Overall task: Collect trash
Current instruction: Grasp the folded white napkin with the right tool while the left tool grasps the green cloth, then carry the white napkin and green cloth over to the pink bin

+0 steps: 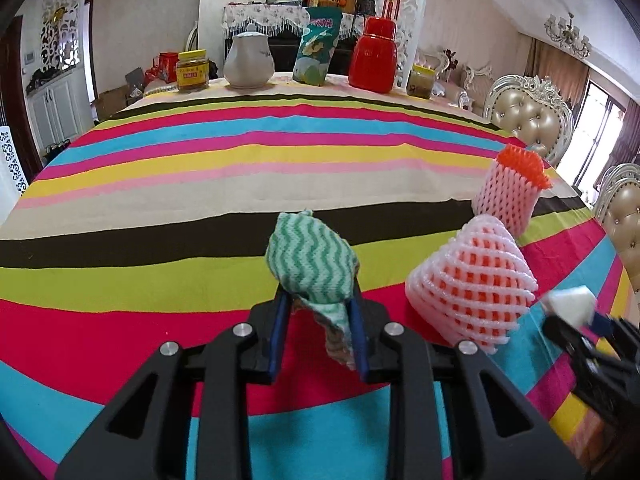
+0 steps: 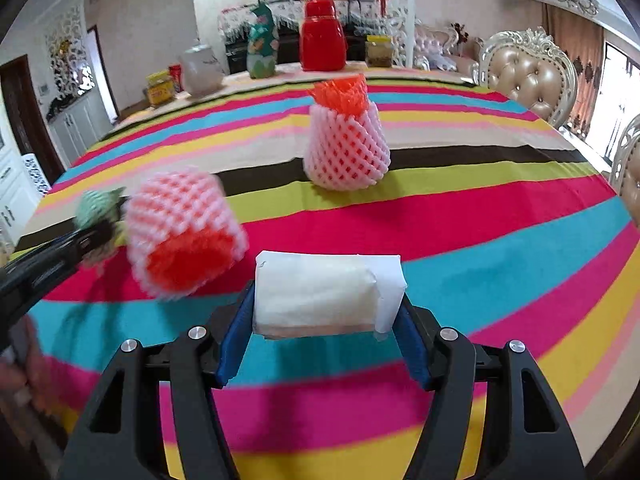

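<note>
Tongs first: the left gripper (image 1: 320, 320) is clenched on a crumpled green-and-white zigzag cloth (image 1: 312, 260), whose bulk bulges above the blue pads while a tail of it hangs down between them. In the right wrist view, the right gripper (image 2: 324, 320) grasps a white paper-wrapped block (image 2: 320, 292) crosswise, each blue pad pressed against 1 end, and a loose flap of the wrapping sticks out at the block's 3 o'clock end. Both pieces are held above the striped tablecloth (image 1: 200, 200). From the left gripper, at 3 o'clock and near, a white-and-orange foam fruit net (image 1: 472, 280) lies tipped on the cloth; the right wrist view shows it blurred at 10 o'clock of the block, its orange inner opening facing the camera. A 2nd foam net (image 2: 344, 140) stands upright farther out at 12 o'clock of the right gripper, orange lining poking from its top. Along the table's far edge sit a yellow-lidded jar (image 1: 193, 70), a white ceramic pot (image 1: 249, 58), a green snack bag (image 1: 318, 46) and a red flask (image 1: 374, 54). Padded chairs (image 1: 528, 116) stand at 2 o'clock beyond the table.
</note>
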### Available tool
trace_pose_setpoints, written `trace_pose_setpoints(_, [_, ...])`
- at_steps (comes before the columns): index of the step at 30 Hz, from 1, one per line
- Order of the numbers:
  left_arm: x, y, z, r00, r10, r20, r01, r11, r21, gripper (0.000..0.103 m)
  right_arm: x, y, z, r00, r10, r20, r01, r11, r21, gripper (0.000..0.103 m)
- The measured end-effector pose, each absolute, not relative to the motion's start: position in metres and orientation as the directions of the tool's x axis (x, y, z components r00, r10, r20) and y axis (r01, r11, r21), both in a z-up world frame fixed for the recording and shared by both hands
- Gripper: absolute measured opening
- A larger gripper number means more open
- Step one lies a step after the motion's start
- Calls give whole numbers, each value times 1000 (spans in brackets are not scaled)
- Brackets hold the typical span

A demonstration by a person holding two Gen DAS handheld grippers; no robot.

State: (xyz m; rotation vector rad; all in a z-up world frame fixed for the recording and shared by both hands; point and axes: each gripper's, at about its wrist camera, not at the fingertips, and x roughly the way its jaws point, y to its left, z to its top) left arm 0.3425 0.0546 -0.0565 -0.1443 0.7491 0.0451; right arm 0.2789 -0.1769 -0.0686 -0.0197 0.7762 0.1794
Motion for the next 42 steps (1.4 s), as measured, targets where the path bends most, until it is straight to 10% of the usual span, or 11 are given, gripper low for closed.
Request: trace_pose_setpoints(42, [101,-38,-21,852,-166,-496,164,985,-49,27,74,-239,-37,811,219,-543,-208,975,84,62])
